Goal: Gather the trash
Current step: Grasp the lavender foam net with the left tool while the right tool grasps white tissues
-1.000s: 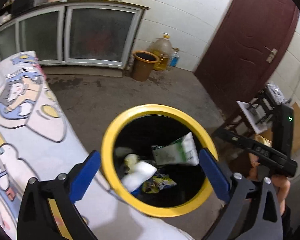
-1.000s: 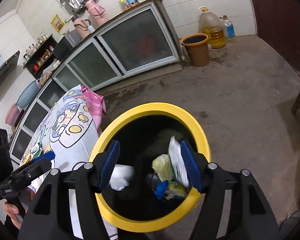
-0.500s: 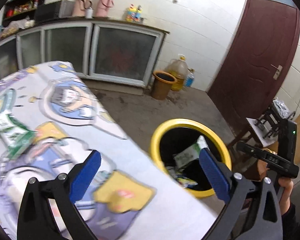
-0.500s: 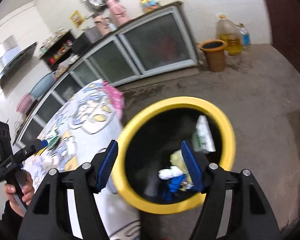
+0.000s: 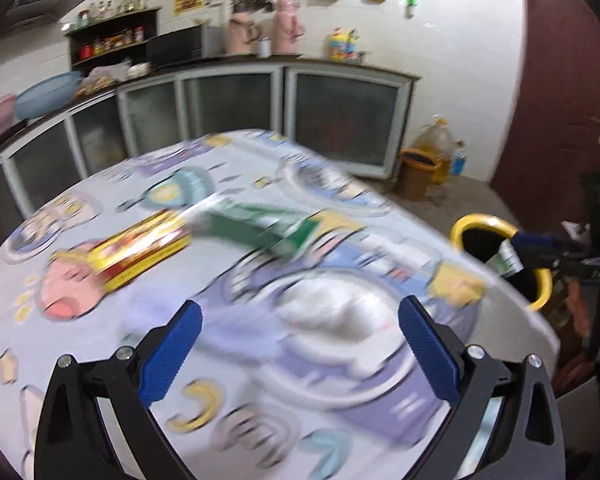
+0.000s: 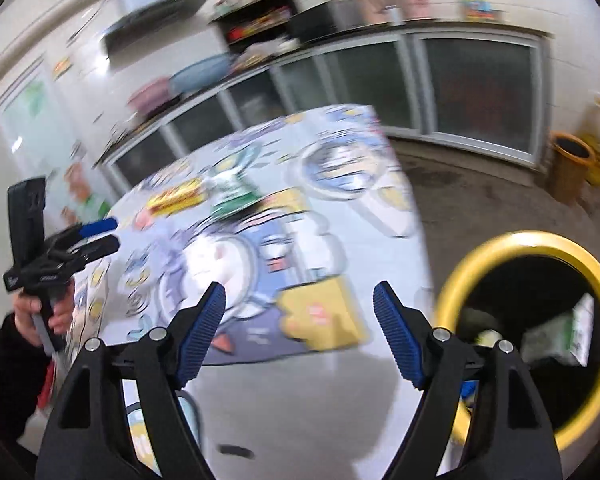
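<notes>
Lying flat on the table (image 5: 100, 360), the green wrapper (image 5: 256, 226) is pointing its long axis toward the yellow-rimmed bin (image 5: 540, 300), beside a yellow box (image 5: 140, 250); left gripper (image 5: 298, 346) and right gripper (image 6: 300, 328) are gaping wide, empty.

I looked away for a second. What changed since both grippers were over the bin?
Both grippers, left and right, swung from the bin to the table, both open and empty. The green wrapper and yellow packet lie uncollected.
</notes>
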A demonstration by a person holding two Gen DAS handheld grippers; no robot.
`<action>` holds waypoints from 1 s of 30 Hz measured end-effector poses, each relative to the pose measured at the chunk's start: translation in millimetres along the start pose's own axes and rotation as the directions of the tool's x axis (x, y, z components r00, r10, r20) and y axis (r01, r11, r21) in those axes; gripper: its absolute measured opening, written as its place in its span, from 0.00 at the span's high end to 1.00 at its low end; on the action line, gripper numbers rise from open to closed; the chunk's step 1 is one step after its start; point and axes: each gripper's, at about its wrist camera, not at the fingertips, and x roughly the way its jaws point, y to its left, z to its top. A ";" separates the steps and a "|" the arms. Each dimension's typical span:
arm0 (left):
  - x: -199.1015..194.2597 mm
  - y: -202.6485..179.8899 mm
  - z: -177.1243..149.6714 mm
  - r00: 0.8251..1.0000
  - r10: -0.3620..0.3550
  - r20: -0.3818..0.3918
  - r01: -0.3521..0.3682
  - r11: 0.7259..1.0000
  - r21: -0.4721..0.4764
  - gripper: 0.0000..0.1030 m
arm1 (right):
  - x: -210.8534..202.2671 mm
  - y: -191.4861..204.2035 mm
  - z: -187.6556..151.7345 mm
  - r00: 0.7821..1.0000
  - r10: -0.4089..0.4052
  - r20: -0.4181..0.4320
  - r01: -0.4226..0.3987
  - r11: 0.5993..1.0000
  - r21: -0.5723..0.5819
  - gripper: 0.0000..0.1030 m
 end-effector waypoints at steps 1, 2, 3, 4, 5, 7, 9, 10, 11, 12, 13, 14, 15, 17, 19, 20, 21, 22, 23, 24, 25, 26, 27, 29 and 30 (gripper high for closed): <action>-0.6 12.3 -6.6 0.999 0.033 -0.015 -0.033 0.999 -0.016 0.08 | 8.5 11.3 1.2 1.000 0.006 -0.014 -0.006 1.000 -0.029 0.29; -0.4 22.3 -11.4 0.999 0.047 -0.023 -0.048 0.998 -0.030 0.08 | 14.0 19.0 0.1 1.000 0.011 -0.023 -0.012 0.999 -0.049 0.29; 0.0 33.9 -17.6 0.998 0.060 -0.035 -0.062 0.996 -0.060 0.08 | 21.8 28.2 1.7 0.999 0.020 -0.034 -0.023 0.997 -0.071 0.29; 1.5 45.5 -22.4 0.996 0.071 -0.051 -0.076 0.992 -0.097 0.08 | 30.8 37.8 2.7 0.998 0.037 -0.052 -0.041 0.995 -0.090 0.29; 3.4 53.2 -25.6 0.995 0.078 -0.061 -0.085 0.989 -0.125 0.08 | 39.3 47.1 3.8 0.996 0.051 -0.067 -0.058 0.992 -0.108 0.29; 8.3 73.4 -30.0 0.992 0.091 -0.089 -0.108 0.971 -0.212 0.08 | 53.3 62.5 5.8 0.994 0.056 -0.089 -0.068 0.987 -0.145 0.29; 16.6 87.4 -33.0 0.991 0.080 -0.110 -0.108 0.953 -0.284 0.08 | 64.1 73.0 6.6 0.993 0.058 -0.105 -0.076 0.981 -0.176 0.29; 19.9 92.8 -33.6 0.990 0.070 -0.120 -0.105 0.941 -0.321 0.08 | 67.9 76.5 6.9 0.992 0.059 -0.109 -0.079 0.979 -0.186 0.29; 24.1 100.5 -33.8 0.991 0.045 -0.125 -0.090 0.924 -0.372 0.08 | 73.0 81.8 7.4 0.992 0.059 -0.115 -0.082 0.977 -0.199 0.29; 26.6 104.2 -34.9 0.992 0.032 -0.125 -0.080 0.913 -0.400 0.08 | 76.1 84.5 7.5 0.991 0.060 -0.118 -0.084 0.975 -0.207 0.29; 29.7 107.0 -34.6 0.992 0.015 -0.124 -0.068 0.900 -0.431 0.08 | 81.1 88.3 8.4 0.990 0.062 -0.125 -0.088 0.972 -0.216 0.29; 33.2 108.4 -34.0 0.992 0.004 -0.126 -0.061 0.889 -0.454 0.08 | 85.7 91.4 9.2 0.989 0.063 -0.133 -0.092 0.971 -0.223 0.29; 37.3 107.2 -32.4 0.992 -0.007 -0.128 -0.054 0.881 -0.470 0.08 | 89.9 94.9 10.0 0.989 0.062 -0.137 -0.093 0.968 -0.231 0.29; 44.3 107.3 -29.0 0.991 -0.027 -0.130 -0.042 0.864 -0.501 0.08 | 94.6 98.6 10.5 0.988 0.059 -0.142 -0.093 0.964 -0.248 0.29; 54.6 105.3 -22.8 0.990 -0.042 -0.135 -0.035 0.851 -0.525 0.08 | 101.3 104.3 12.0 0.988 0.053 -0.147 -0.092 0.958 -0.271 0.29; 57.8 104.0 -20.9 0.989 -0.041 -0.141 -0.041 0.847 -0.530 0.08 | 104.0 106.3 12.8 0.987 0.051 -0.149 -0.092 0.956 -0.279 0.29; 63.2 104.0 -18.2 0.988 -0.036 -0.149 -0.050 0.842 -0.537 0.08 | 106.3 107.4 14.0 0.987 0.052 -0.153 -0.094 0.954 -0.284 0.29; 70.7 105.3 -16.0 0.987 -0.036 -0.157 -0.057 0.834 -0.549 0.08 | 109.4 108.5 15.1 0.986 0.054 -0.156 -0.098 0.953 -0.287 0.29; 76.3 106.8 -14.9 0.985 -0.039 -0.167 -0.062 0.826 -0.560 0.08 | 113.2 109.6 16.1 0.985 0.055 -0.162 -0.101 0.951 -0.292 0.29; 81.6 108.9 -15.2 0.982 -0.030 -0.184 -0.083 0.811 -0.579 0.08 | 115.7 109.9 16.3 0.985 0.053 -0.164 -0.100 0.950 -0.295 0.29; 85.8 110.3 -15.5 0.982 -0.027 -0.188 -0.092 0.798 -0.595 0.08 | 119.6 110.1 17.0 0.985 0.047 -0.167 -0.097 0.949 -0.300 0.29; 90.8 111.2 -15.7 0.980 -0.036 -0.194 -0.091 0.788 -0.609 0.08 | 122.7 110.5 17.3 0.984 0.047 -0.171 -0.098 0.948 -0.303 0.29; 94.5 111.1 -15.4 0.979 -0.043 -0.200 -0.091 0.783 -0.615 0.08 | 126.6 110.9 18.0 0.983 0.050 -0.178 -0.103 0.947 -0.304 0.29; 104.4 108.7 -14.3 0.975 -0.054 -0.215 -0.094 0.778 -0.621 0.08 | 134.6 111.6 17.9 0.979 0.052 -0.197 -0.112 0.945 -0.307 0.29; 107.6 108.1 -13.6 0.974 -0.047 -0.221 -0.102 0.782 -0.615 0.08 | 138.5 111.7 17.1 0.977 0.050 -0.205 -0.113 0.944 -0.309 0.30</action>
